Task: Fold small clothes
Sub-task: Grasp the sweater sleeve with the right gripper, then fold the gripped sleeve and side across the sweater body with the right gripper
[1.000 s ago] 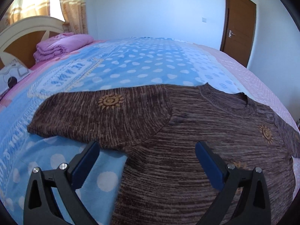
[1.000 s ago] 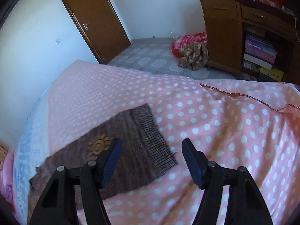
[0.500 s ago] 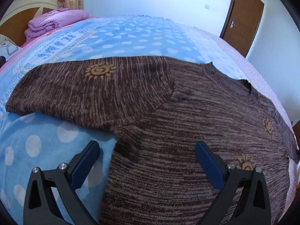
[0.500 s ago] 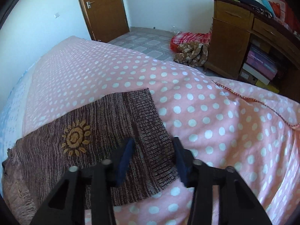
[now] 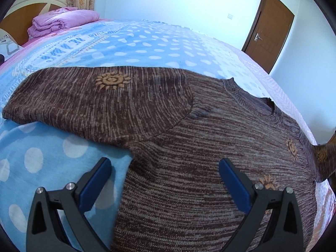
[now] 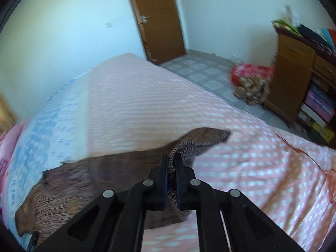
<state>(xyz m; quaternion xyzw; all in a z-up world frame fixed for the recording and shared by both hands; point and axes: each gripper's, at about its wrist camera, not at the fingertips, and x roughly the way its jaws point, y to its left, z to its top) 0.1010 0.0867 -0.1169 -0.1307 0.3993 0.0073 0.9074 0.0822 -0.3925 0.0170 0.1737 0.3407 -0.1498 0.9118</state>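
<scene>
Brown sweater (image 5: 199, 168) sprawls across the lower half of the left view, nearly all unfolded. The right gripper (image 6: 171, 163), bottom centre of its view, is clamped on the sleeve cuff (image 6: 201, 140), raised off the bedspread (image 6: 252, 168). The left gripper (image 5: 166, 180) hangs apart, empty. Every fold remains.

A bed (image 5: 147, 42) is carrying everything, its cover blue with white dots ahead of the left tool and pink with white dots (image 6: 262, 168) beside the right. A brown sweater (image 5: 199, 147) is lying spread on it; a folded purple blanket (image 5: 63, 21) is sitting far ahead-left.
</scene>
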